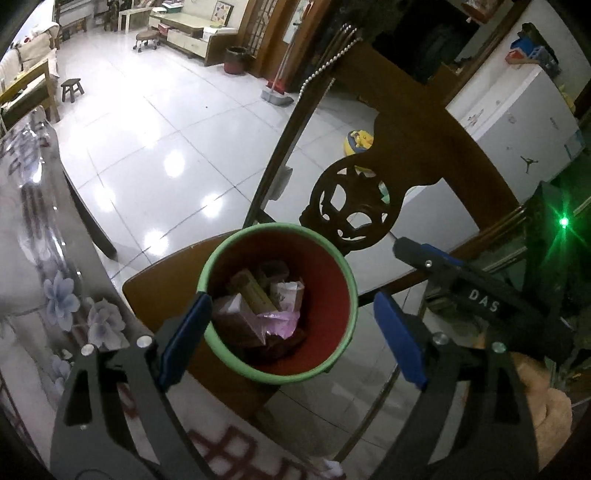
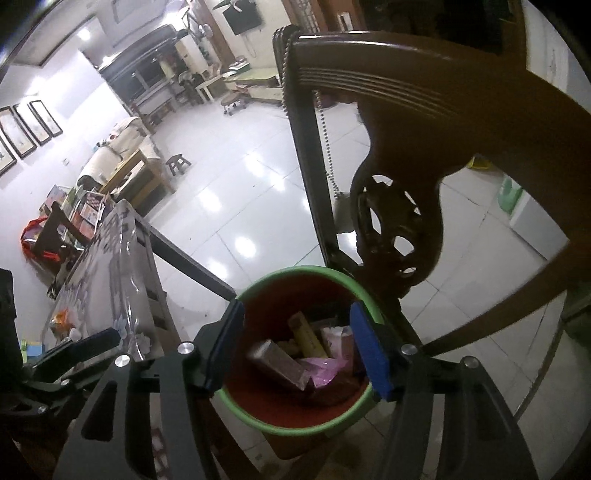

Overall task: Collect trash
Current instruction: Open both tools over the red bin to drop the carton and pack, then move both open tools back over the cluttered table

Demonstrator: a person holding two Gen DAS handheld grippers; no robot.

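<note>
Home living room: sofa (image 1: 192, 27), small stool (image 1: 71, 88), carved wooden chair (image 1: 369, 206), framed pictures (image 2: 26, 129), tiled floor (image 1: 155, 122)

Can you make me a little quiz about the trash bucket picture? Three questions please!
1. What color is the rim of the trash bucket?
2. True or false: the left gripper is squeezing a piece of trash.
3. Where does the bucket stand: A) on the floor tiles, B) on the wooden chair seat, C) on the flowered table?

Key:
1. Green; the inside is red, with boxes and a pink plastic bag in it.
2. False. Its fingers are spread wide with nothing between them; the right gripper is open above the bucket too.
3. B.
</note>
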